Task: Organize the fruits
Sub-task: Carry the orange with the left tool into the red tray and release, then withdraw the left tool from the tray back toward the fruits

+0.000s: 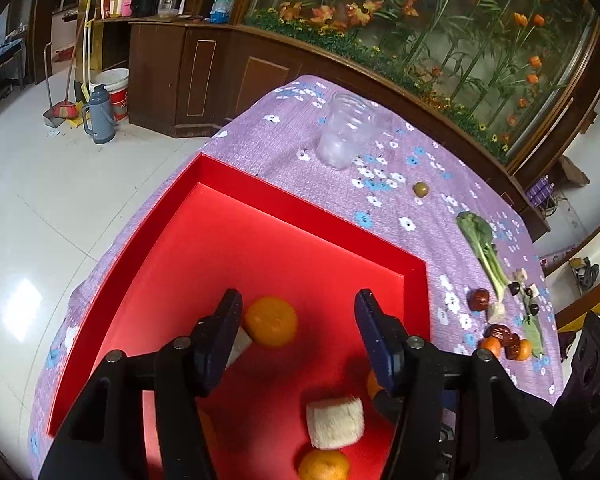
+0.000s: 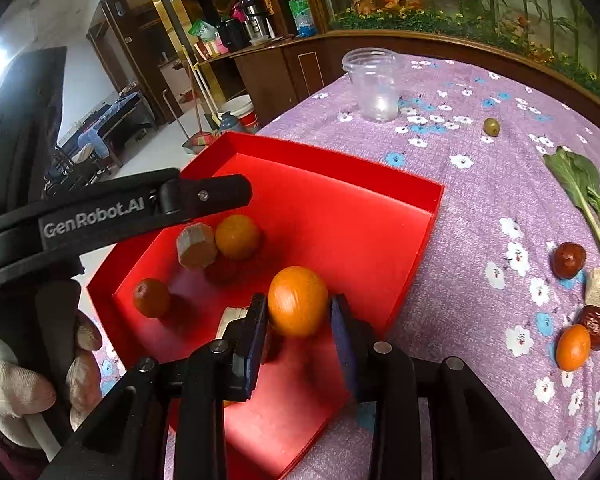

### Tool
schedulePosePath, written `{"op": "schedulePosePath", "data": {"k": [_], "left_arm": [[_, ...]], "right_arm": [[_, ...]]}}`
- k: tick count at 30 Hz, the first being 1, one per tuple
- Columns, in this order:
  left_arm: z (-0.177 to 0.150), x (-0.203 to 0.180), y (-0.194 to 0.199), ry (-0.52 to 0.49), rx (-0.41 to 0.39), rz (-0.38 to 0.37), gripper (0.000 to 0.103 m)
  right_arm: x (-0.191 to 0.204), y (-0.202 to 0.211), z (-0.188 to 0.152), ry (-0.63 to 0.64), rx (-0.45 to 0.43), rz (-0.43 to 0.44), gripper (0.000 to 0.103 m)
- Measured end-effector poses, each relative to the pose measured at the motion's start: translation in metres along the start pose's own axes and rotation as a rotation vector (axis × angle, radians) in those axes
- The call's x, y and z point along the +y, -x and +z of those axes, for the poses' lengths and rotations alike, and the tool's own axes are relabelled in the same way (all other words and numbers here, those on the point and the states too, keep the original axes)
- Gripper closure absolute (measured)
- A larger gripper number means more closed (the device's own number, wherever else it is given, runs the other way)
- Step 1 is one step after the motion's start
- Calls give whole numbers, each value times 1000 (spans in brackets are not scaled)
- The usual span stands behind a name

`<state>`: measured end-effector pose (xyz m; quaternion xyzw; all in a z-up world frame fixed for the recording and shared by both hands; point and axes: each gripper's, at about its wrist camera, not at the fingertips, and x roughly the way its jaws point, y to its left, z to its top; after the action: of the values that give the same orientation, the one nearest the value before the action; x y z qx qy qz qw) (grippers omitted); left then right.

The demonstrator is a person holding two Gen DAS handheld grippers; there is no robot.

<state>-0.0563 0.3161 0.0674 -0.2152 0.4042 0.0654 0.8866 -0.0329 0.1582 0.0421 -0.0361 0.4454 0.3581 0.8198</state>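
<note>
- Over the near corner of the red tray, your right gripper had its jaws closed on an orange citrus fruit, which sat between the pads above the tray floor and, as far as the view showed, not yet resting on it.
- Your left gripper hung over the same tray with its jaws spread wide and nothing between them.
- Inside the tray you already had a second orange citrus fruit, a pale cut chunk touching it, a brownish round fruit near the left wall, and another pale piece by the gripper; the left wrist view also showed one more small orange fruit at the bottom edge.
- On the flowered cloth there remained a small green fruit, a leafy green stalk, a dark red date, a further orange fruit beside more dates, and a pale chunk.
- The clear plastic cup stood upright and looked empty, though glare made that hard to confirm.
- You were, I judge, roughly halfway: this fruit needed releasing, then the right-hand cluster collecting.
</note>
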Motion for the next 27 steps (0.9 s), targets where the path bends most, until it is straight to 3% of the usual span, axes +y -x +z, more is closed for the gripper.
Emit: {"op": "schedulePosePath", "data": {"k": [7,10,15,19,23,27], "left_arm": [[-15,-12,33,1,-47,-15,40],[-24,-19,50,-9,-78,-19,38],[-44,-37,83,-37,-150,-12,36],[-63,-53,108,-69,-212,13,34],[-82,-72,125,-113,-260,46,29],[-94,-92,132,-176,-284,96,29]], "right_arm": [[8,34,-4,24,-63,-23,66],[12,51,-10,46,-98,-47,59],[18,81,-25,84,-155,-128,55],[15,111,-39,83,-216,-211,54],[9,144,-55,76,-290,-275,43],[8,165,-67,91,-332,-321,41]]}}
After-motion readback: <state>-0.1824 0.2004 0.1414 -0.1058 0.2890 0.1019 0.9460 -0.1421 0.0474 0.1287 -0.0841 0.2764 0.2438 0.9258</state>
